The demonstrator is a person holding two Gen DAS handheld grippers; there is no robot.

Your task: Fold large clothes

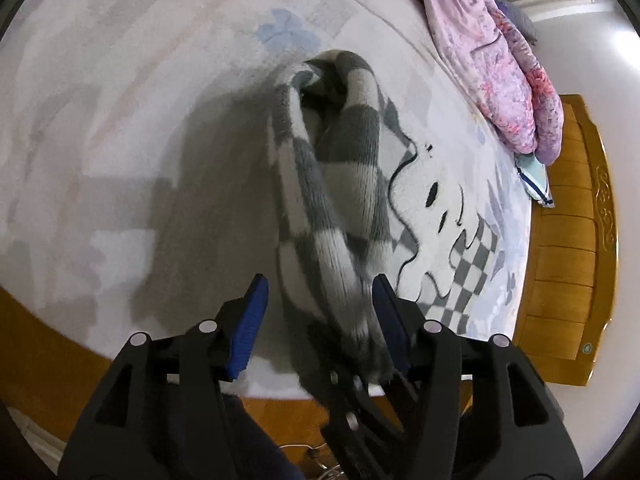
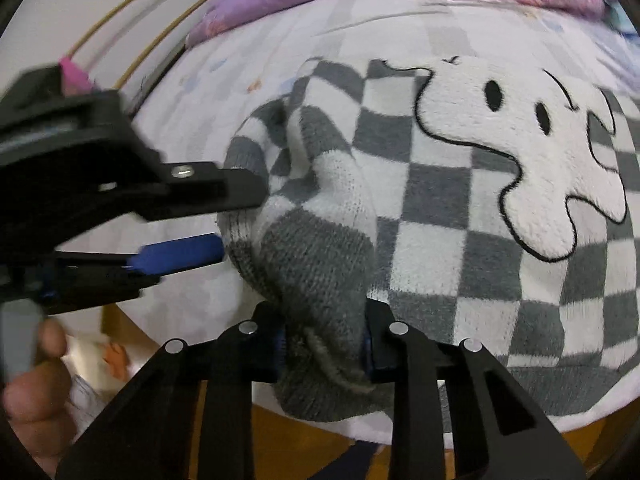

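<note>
Fingers of the left gripper (image 1: 318, 300) spread wide, blue pads (image 1: 252, 320) either side of a hanging sleeve (image 1: 320, 216) but not pinching it. Right gripper (image 2: 324, 340) fingers closed tight on a bunched grey fold of the checkered sweater (image 2: 440, 208). Sweater lies on the bed sheet (image 1: 120, 100), white ghost patch (image 2: 512, 140) facing up. Pink-purple quilt (image 1: 500, 64) heaped along the far edge, near the wooden headboard (image 1: 572, 240).

sweater (image 2: 440, 208) on bed (image 1: 120, 120), quilt (image 1: 500, 60) behind it
</note>
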